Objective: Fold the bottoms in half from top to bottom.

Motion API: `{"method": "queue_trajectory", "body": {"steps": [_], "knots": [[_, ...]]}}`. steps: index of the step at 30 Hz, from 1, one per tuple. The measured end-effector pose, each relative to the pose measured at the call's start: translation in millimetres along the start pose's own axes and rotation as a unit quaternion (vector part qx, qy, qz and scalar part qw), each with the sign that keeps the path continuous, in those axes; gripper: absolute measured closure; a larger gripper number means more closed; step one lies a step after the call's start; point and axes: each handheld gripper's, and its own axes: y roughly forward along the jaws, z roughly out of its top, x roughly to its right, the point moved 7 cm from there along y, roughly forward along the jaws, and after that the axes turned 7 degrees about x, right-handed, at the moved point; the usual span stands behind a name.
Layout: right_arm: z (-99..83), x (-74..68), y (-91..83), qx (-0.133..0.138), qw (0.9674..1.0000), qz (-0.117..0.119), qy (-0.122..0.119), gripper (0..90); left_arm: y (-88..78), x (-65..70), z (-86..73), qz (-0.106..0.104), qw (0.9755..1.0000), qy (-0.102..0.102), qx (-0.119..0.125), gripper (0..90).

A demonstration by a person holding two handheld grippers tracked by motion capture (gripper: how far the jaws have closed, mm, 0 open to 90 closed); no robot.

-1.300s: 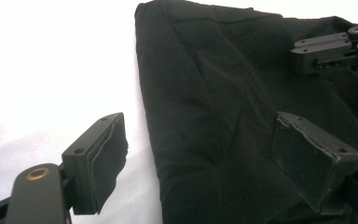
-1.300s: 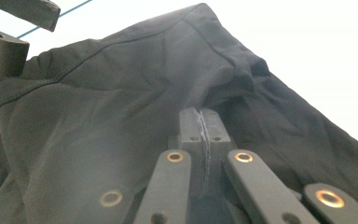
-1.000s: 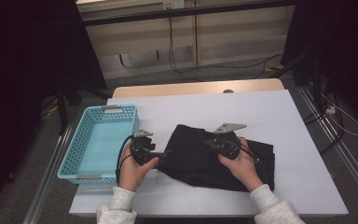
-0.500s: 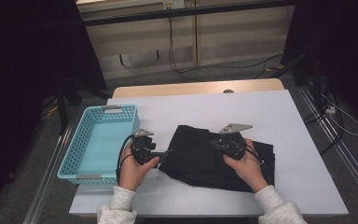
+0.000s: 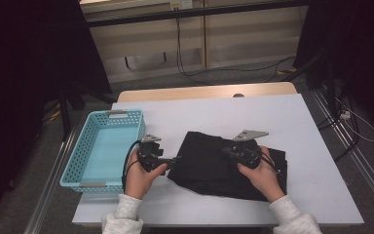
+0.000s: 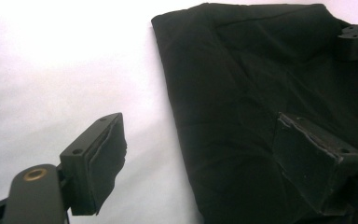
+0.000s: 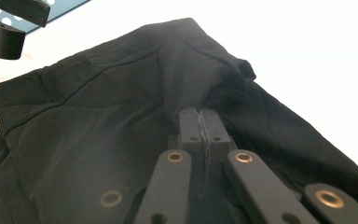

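Cloth: black garment (image 5: 226, 165), lying flat on the white bench (image 5: 297, 122), right of centre, at 3 o'clock from the basket.
Left gripper (image 5: 174, 158): at the cloth's 9 o'clock edge; fingers (image 6: 100, 161) released and spread wide, one over bare bench, the other over the cloth edge, nothing pinched.
Right gripper (image 7: 199, 122): on the cloth's middle; fingers clenched together, nipping a raised fold of the fabric.
Basket: light-blue mesh basket (image 5: 85, 161) at the bench's 9 o'clock side, just beside the left gripper.
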Motion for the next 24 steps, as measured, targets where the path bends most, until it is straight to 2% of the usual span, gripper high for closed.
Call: {"method": "queue_trajectory", "body": {"steps": [24], "knots": [[-7.0, 8.4, -14.3, -0.001, 0.9999, -0.01, 0.003, 90.0, 4.7, 3.5, 3.0, -0.004, 1.0, 0.004, -0.003, 17.4]]}}
